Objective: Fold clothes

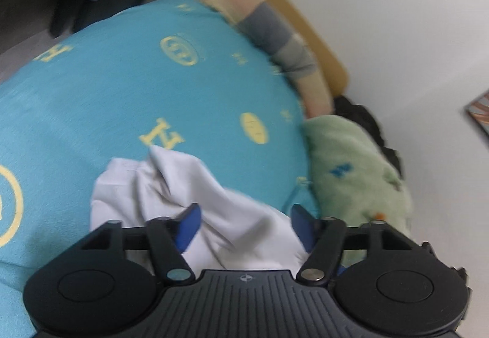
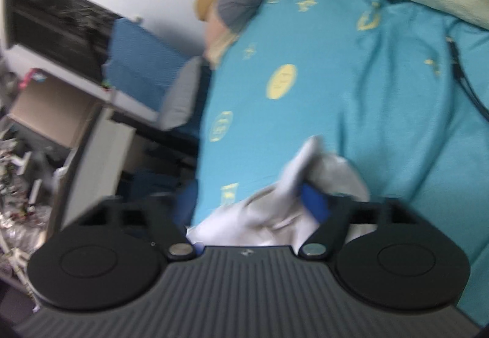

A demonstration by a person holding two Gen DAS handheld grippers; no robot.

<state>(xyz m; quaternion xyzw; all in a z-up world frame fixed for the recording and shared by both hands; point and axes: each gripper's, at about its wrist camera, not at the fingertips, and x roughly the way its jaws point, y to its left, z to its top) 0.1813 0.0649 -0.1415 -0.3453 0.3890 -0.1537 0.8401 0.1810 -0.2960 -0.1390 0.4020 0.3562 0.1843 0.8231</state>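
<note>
A white garment [image 1: 171, 188] lies bunched on the turquoise bed sheet [image 1: 122, 84]. My left gripper [image 1: 246, 215] is open, its blue-padded fingers [image 1: 189, 224] wide apart with the white cloth lying between and under them. In the right wrist view the same white garment [image 2: 275, 209] bulges up between the fingers of my right gripper [image 2: 250, 203]. That gripper is open too; one blue pad [image 2: 314, 203] shows against the cloth, the other finger is dark and blurred at the bed's edge. Both views are motion-blurred.
A pale green blanket [image 1: 351, 172] lies at the right side of the bed, with striped pillows [image 1: 275, 35] and a wooden headboard [image 1: 305, 23] against the white wall. A black cable [image 2: 464, 84] crosses the sheet. Beside the bed stand a desk [image 2: 101, 111], a blue cushion [image 2: 137, 65] and clutter.
</note>
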